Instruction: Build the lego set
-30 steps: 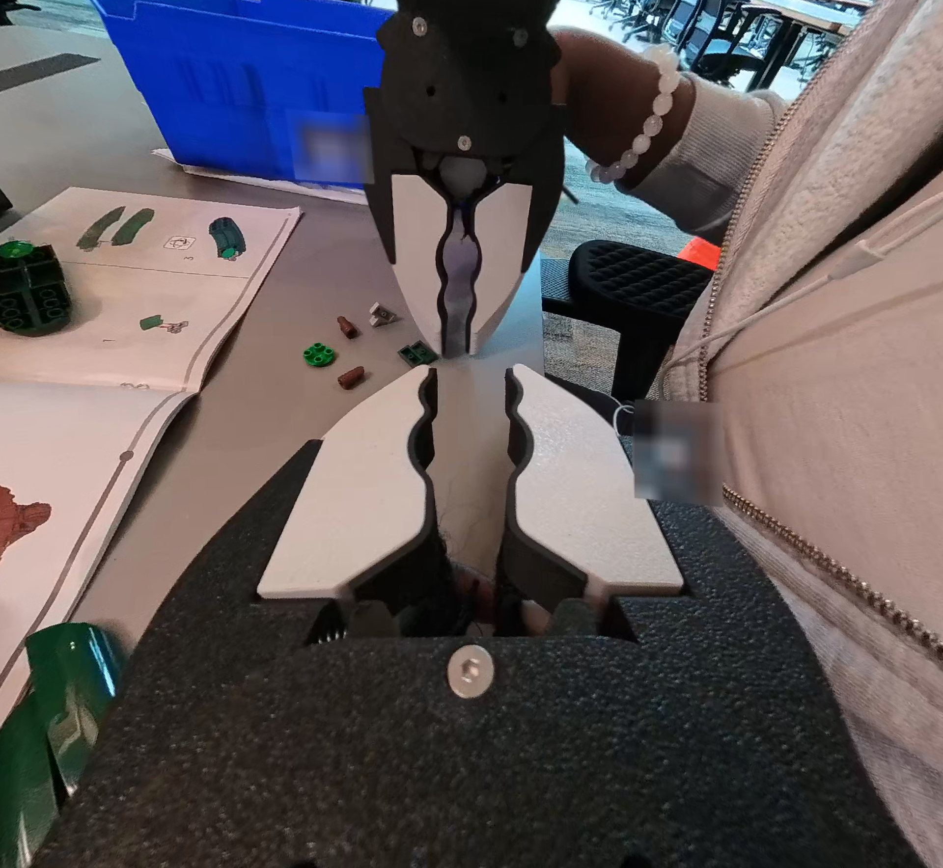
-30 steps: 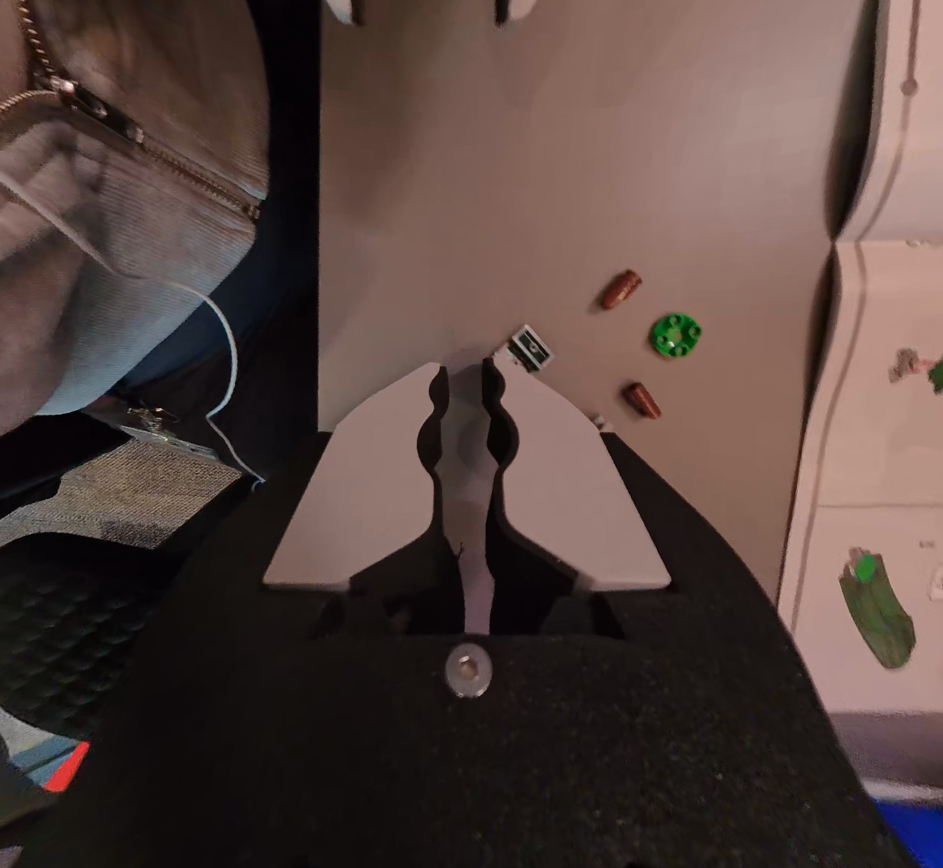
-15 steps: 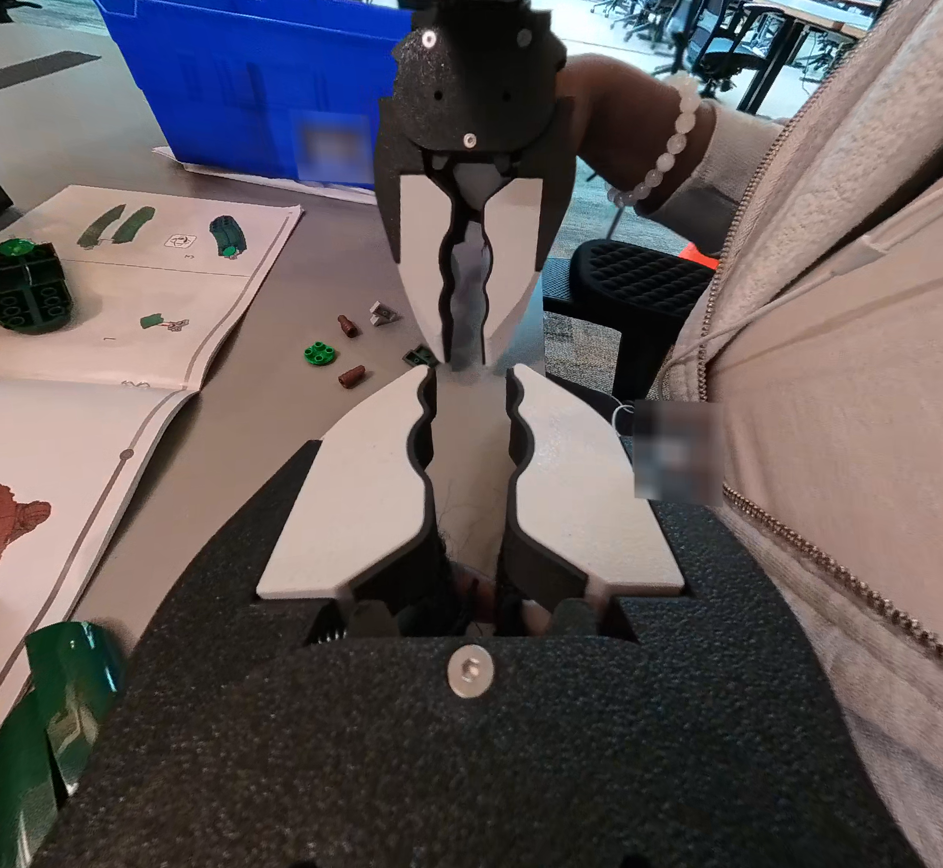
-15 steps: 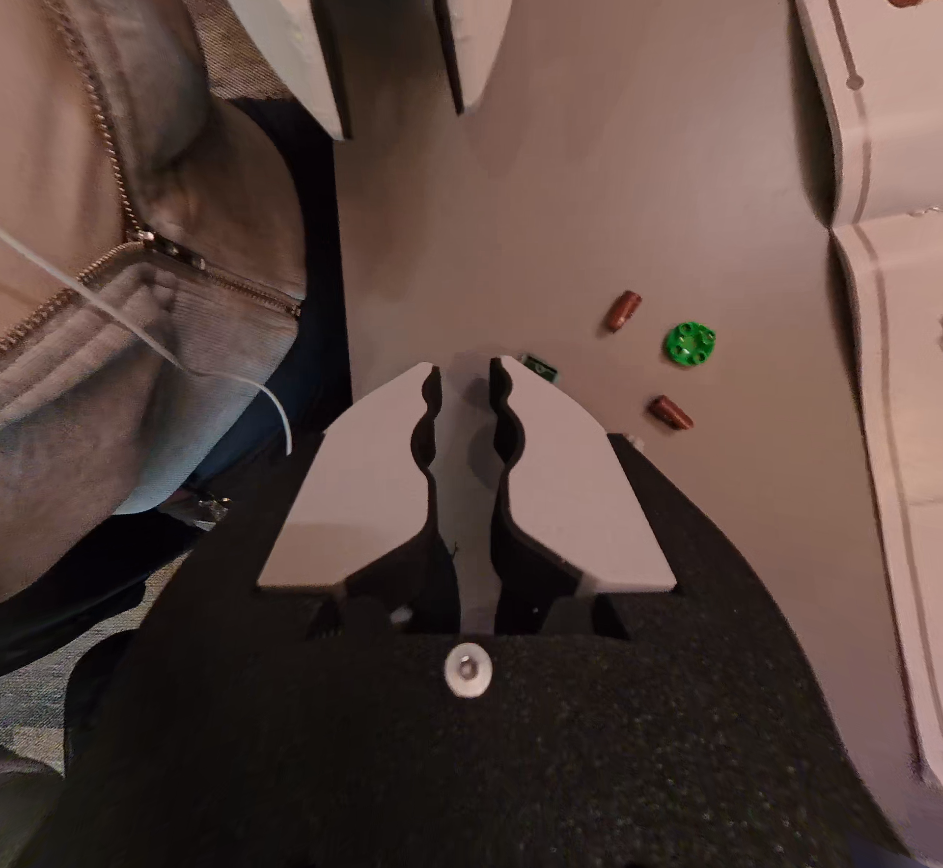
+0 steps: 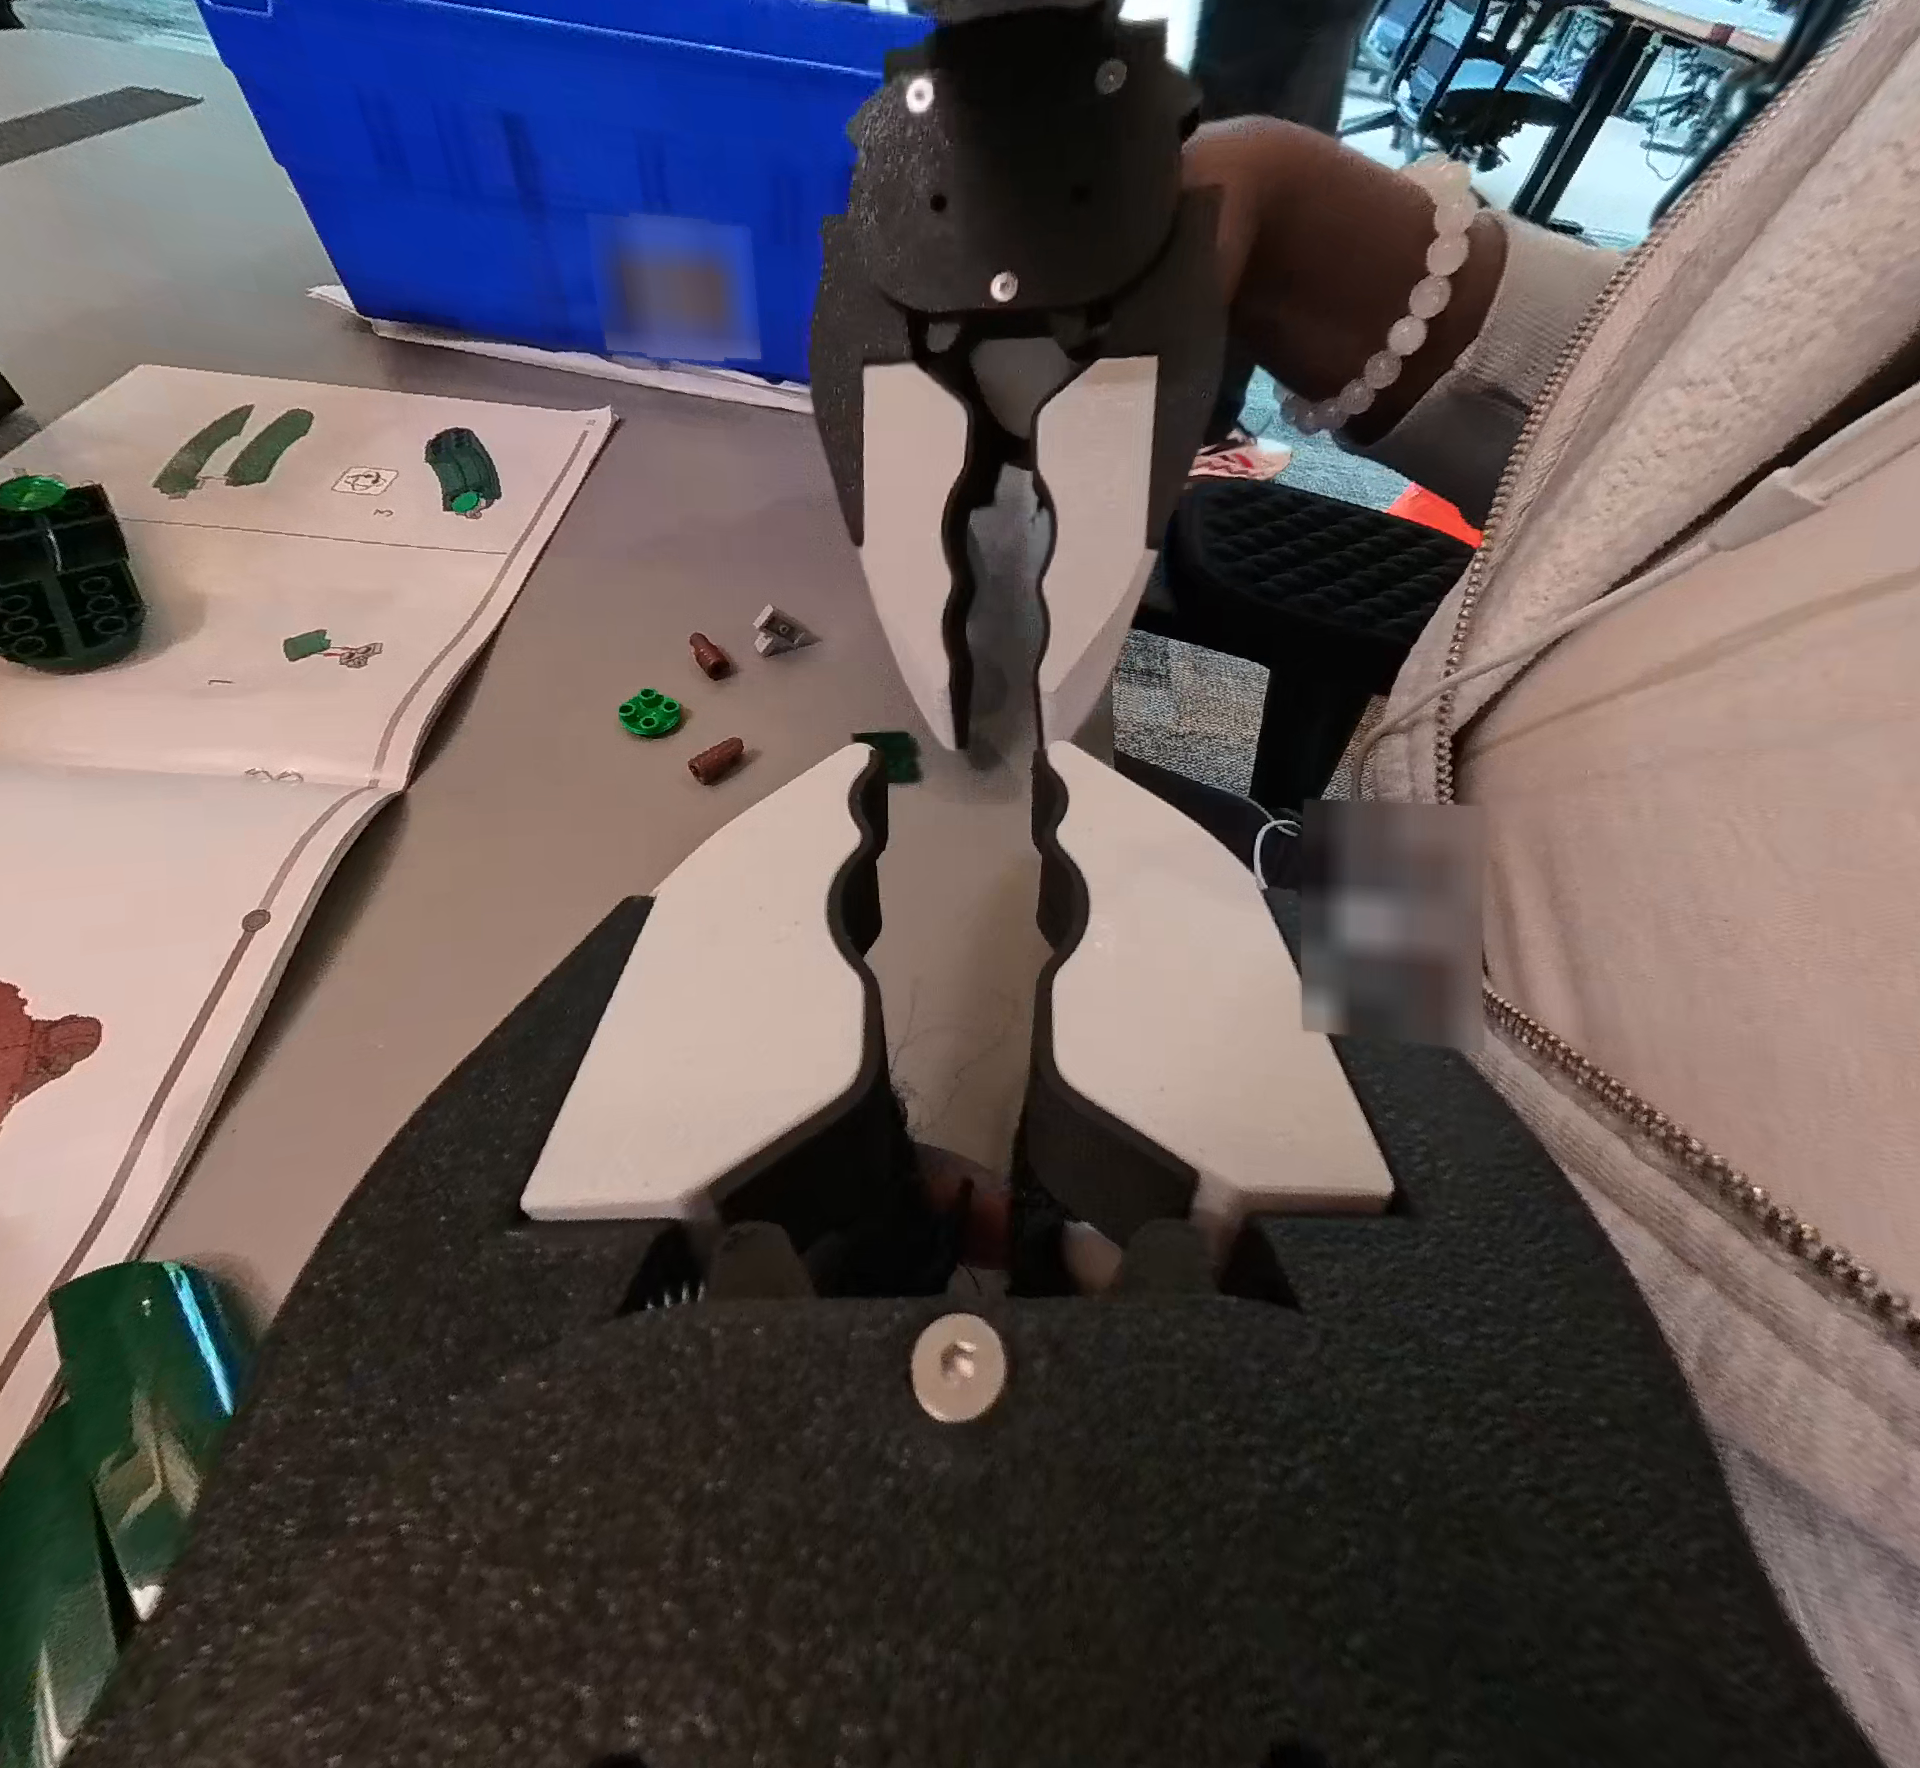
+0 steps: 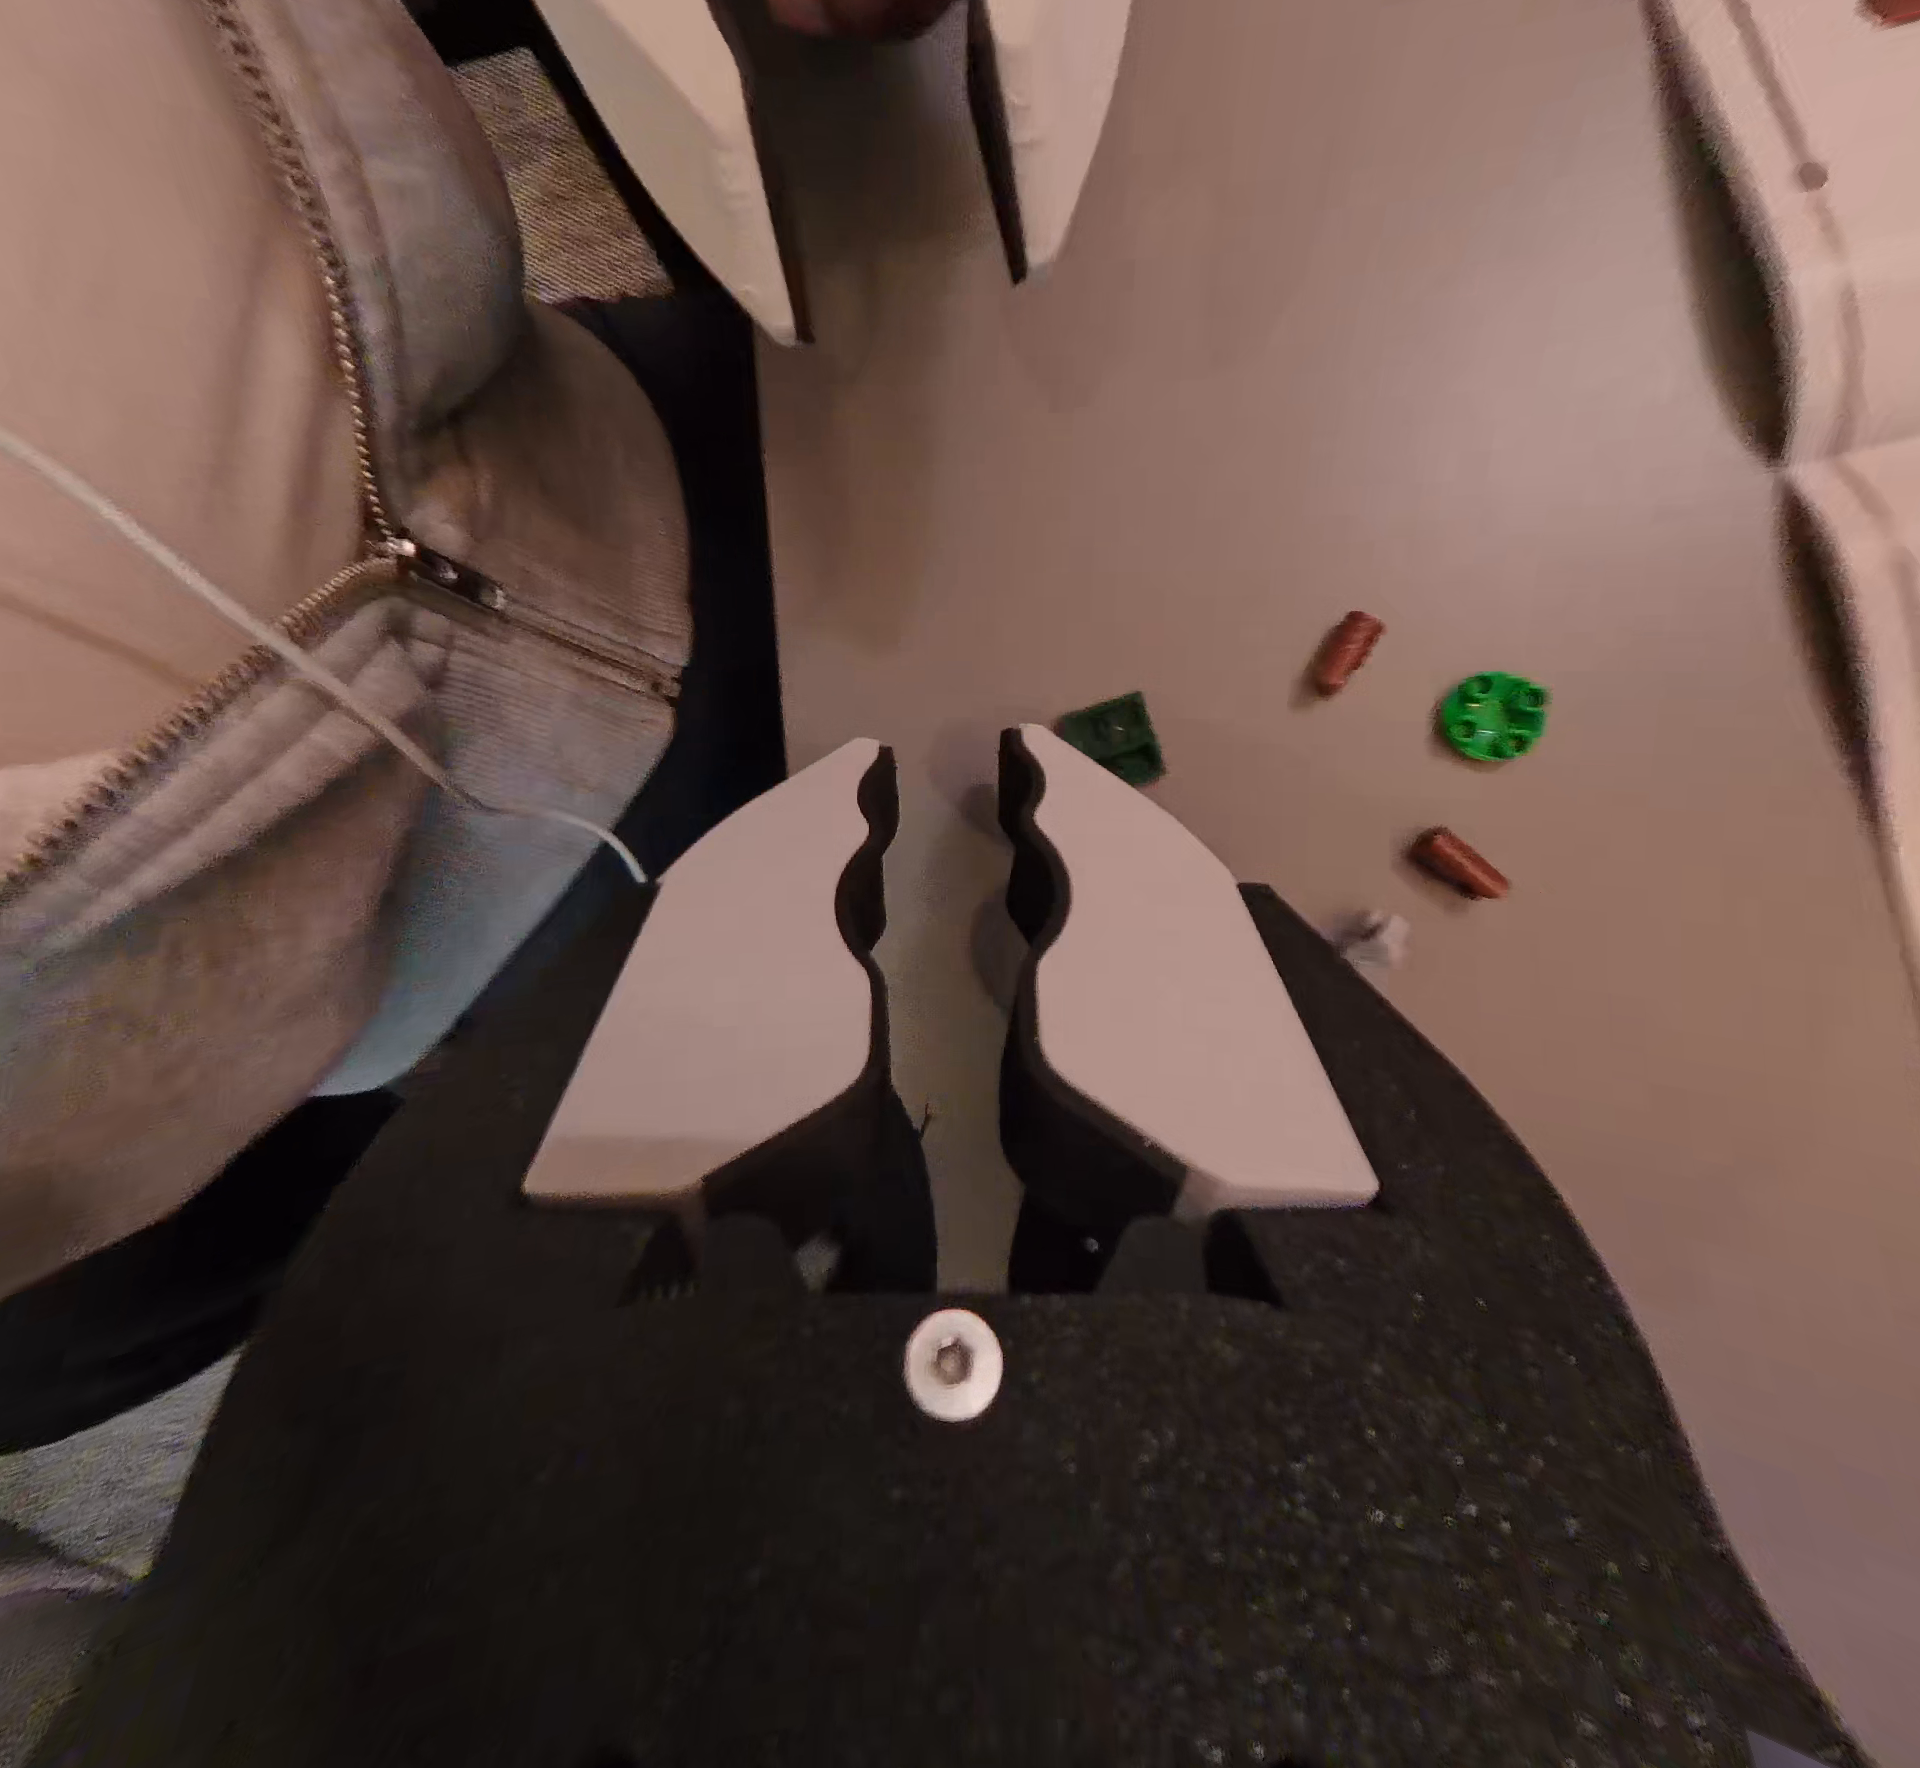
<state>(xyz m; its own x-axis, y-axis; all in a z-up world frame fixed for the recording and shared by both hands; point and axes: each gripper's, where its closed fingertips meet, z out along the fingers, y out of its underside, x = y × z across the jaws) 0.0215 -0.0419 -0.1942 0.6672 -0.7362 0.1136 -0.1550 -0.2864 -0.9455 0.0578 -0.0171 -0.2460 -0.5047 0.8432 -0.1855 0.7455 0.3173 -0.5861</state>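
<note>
the right gripper hangs low over the grey table, its fingers parted by a narrow gap and holding nothing. just past its right fingertip lies a small dark green plate, the nearest of the loose lego pieces. farther to that side sit a brown peg, a bright green round plate and a second brown peg; a little grey piece peeks out beside the gripper's black body.

the left gripper faces the right one tip to tip, fingers apart and empty. from its side, the dark green plate shows just off its left fingertip, and the open instruction booklet lies well off to the left with a dark green built section resting on its page. a blue bin stands beyond.

the step in hand looks like picking up the next loose piece, most likely the dark green plate, since the right gripper's tips are closest to it. the build itself seems only partly done. the next move would call for sliding the right gripper slightly toward the plate so it sits between the fingers, then closing on its edges; the plate is thin and flat, so the tips must come right down to the table.
</note>
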